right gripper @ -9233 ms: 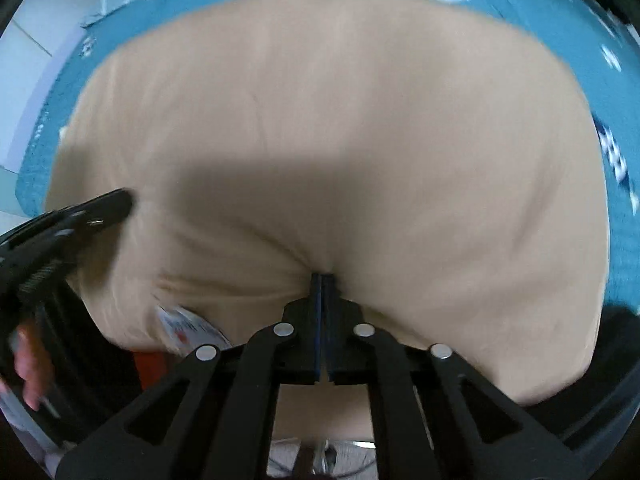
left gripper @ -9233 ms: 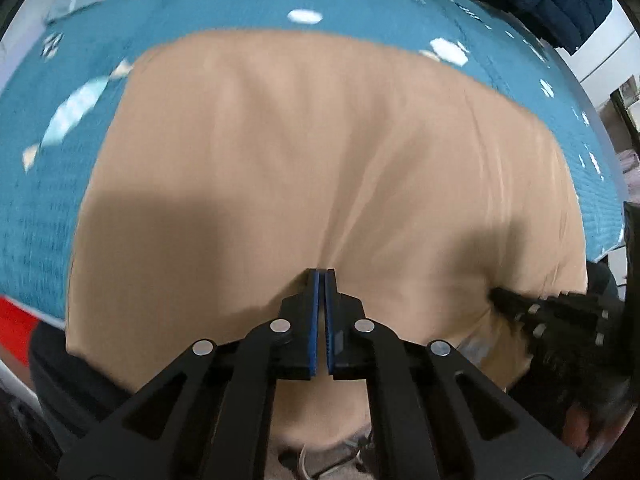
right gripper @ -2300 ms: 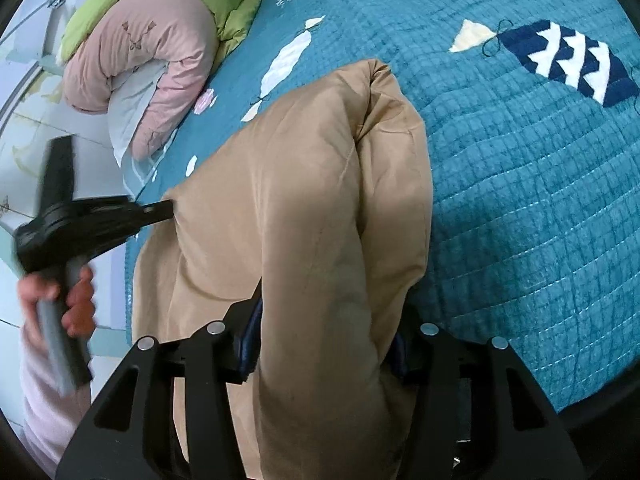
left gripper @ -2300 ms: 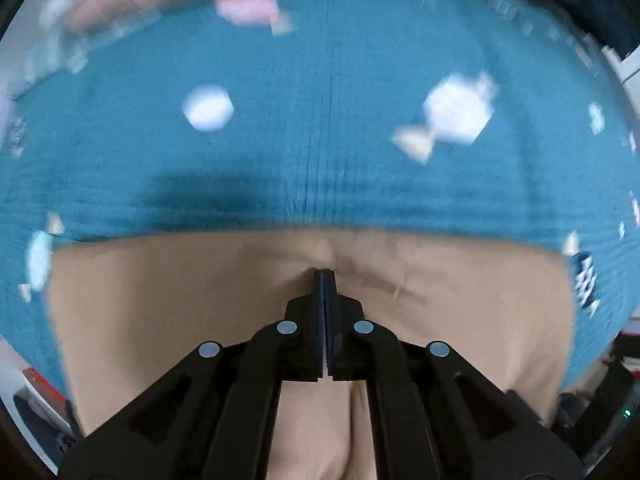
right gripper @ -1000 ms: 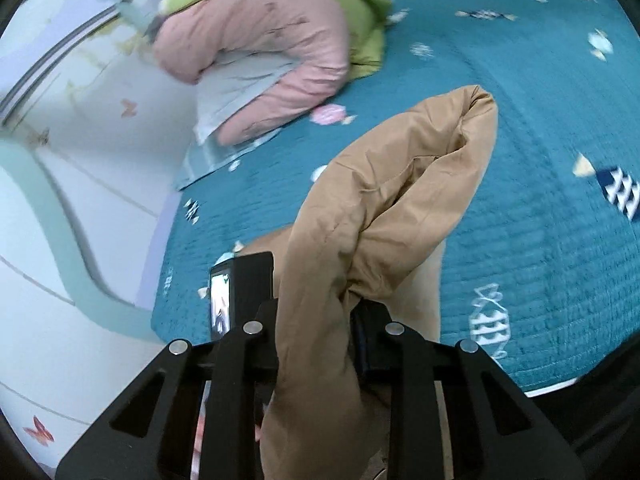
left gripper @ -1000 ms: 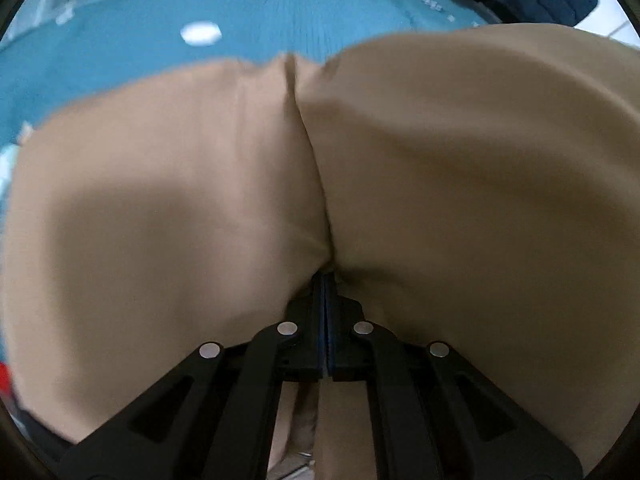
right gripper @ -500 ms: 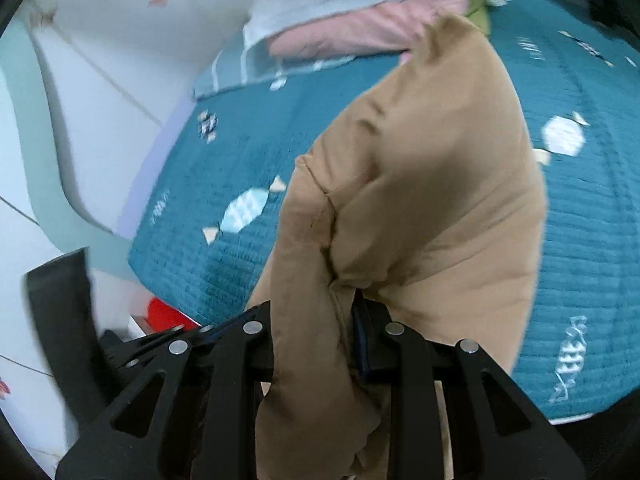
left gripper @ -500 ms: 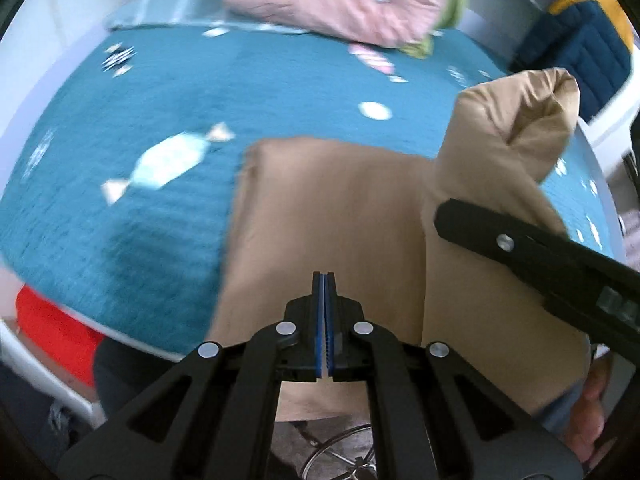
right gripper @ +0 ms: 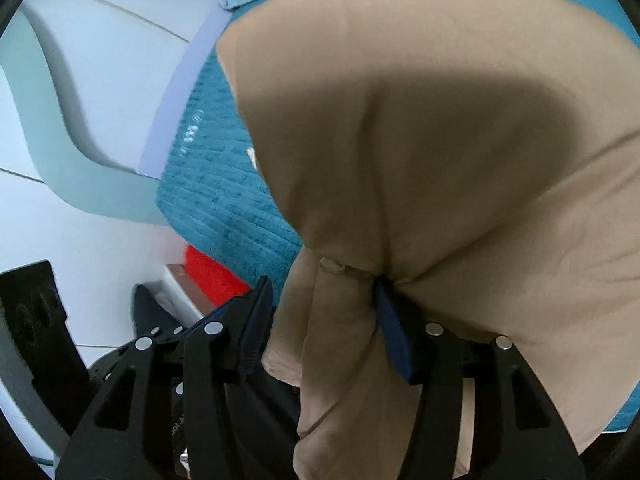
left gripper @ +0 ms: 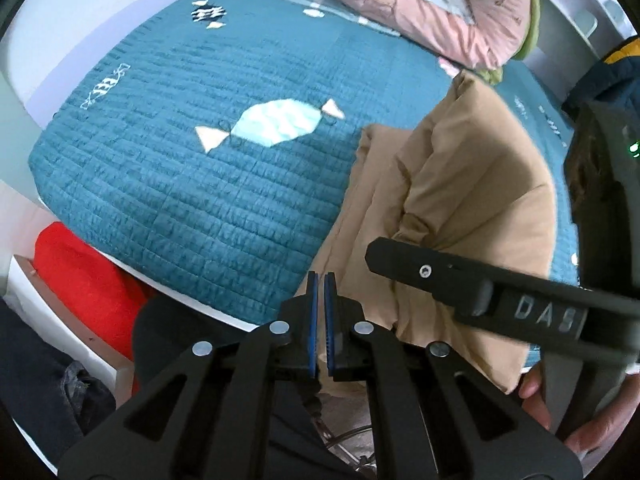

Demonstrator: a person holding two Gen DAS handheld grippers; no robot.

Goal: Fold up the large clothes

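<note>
The left gripper [left gripper: 319,280] is clenched with nothing between its blue pads [left gripper: 312,320], which sit almost touching; it hangs over the near edge of the bed, just to the left of the tan garment [left gripper: 460,184]; below it a red item [left gripper: 76,276] shows under the bed edge, with dark clothing of the person beside that.

The tan garment lies bunched at the near right part of the teal quilt [left gripper: 200,184], its lower portion draping over the near edge; a puffed fold of it rises toward the pink bedding [left gripper: 452,4] heaped at the far right corner; a candy-shaped patch [left gripper: 276,122] on the quilt lies well to the left of the garment.

The right gripper [right gripper: 320,312] has just been opening its jaws; a thick bundle of the tan garment [right gripper: 420,140] hangs between them; the right pad [right gripper: 394,336] touches the cloth, while the left finger [right gripper: 256,320] stands apart from it with a visible gap, so the cloth is released rather than pinched; in the left wrist view this gripper's black finger [left gripper: 424,270] crosses in front of the garment, and a hand [left gripper: 560,420] grasps its handle at the lower right.

A pale wall [right gripper: 100,80] with a mint-green curved stripe runs along the left side of the bed.
</note>
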